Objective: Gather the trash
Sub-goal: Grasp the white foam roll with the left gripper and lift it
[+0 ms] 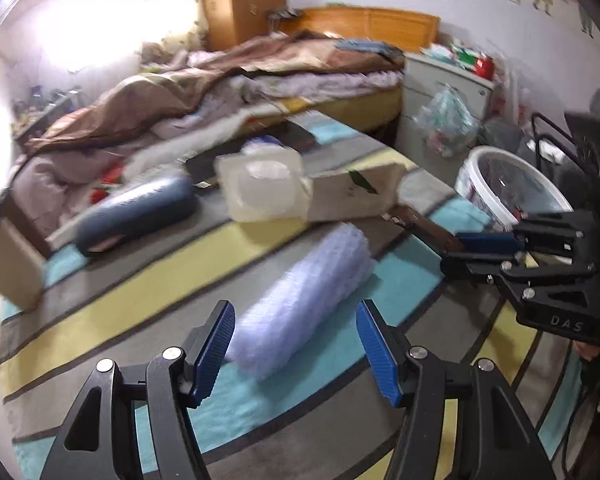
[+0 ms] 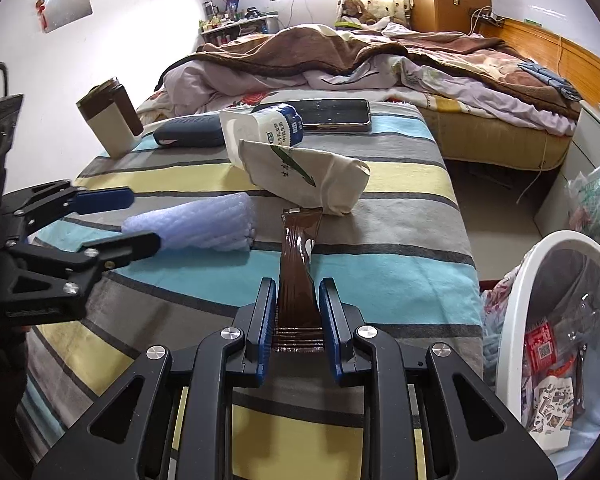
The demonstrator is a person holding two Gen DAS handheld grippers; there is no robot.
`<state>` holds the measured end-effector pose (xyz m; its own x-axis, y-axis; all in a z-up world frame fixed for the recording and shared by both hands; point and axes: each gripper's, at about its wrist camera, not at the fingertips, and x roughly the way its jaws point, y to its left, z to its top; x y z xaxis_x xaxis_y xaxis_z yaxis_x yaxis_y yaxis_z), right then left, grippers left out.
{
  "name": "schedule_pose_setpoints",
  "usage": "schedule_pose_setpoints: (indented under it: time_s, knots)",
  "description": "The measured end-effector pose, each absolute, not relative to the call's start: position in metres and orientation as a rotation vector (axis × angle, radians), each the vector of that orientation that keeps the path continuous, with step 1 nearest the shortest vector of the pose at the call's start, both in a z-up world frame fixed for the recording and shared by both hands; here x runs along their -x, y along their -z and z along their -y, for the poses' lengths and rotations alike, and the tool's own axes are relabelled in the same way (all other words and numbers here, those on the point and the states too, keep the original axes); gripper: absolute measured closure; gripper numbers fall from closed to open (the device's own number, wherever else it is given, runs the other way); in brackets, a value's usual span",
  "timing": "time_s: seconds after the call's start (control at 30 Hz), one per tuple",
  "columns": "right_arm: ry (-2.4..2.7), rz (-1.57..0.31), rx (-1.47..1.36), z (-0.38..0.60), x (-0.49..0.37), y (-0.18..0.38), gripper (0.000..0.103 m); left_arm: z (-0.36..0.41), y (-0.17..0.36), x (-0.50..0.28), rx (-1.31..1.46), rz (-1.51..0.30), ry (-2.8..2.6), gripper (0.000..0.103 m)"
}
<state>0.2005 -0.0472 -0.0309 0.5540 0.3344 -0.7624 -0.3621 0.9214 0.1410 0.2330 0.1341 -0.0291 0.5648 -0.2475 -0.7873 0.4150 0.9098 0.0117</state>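
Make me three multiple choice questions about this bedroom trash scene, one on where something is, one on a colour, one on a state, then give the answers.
1. Where is the white trash bin?
A. on the bed
B. beside the striped cover, on the right gripper's side
C. on the shelf

2. What colour is the wrapper in the right gripper?
A. brown
B. red
C. green

3. How is the left gripper?
A. shut on the phone
B. shut on the carton
C. open around the foam roll

Answers: 1 B, the bin sits past the cover's right edge. 2 A, a glossy brown strip is clamped. 3 C, both pads stand apart from the roll.
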Motion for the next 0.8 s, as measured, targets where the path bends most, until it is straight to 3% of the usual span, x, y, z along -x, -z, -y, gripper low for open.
schedule_pose_setpoints:
  time_s: [0.37,0.43,0.47,0.8]
  knots:
    - [-0.416,-0.881,0.022,0.053,-0.2,0.03,0.078,-0.125,0.044,-0.258,-0.17,-0.926,0.342,0.04]
    - [-0.413,-0.879,0.019,0.054,-0.199,0.03,0.078,-0.123,0.045,-0.258,-0.165,-0.922,0.34,0.057]
    - [-0.414,-0.878,0.015,0.055,-0.199,0.03,0.078,-0.124,0.046,-0.258,-0.162,-0.922,0.334,0.06]
    - [-0.416,-0.877,-0.007,0.061,-0.198,0.032,0.078,-0.124,0.043,-0.25,-0.128,-0.927,0.312,0.076]
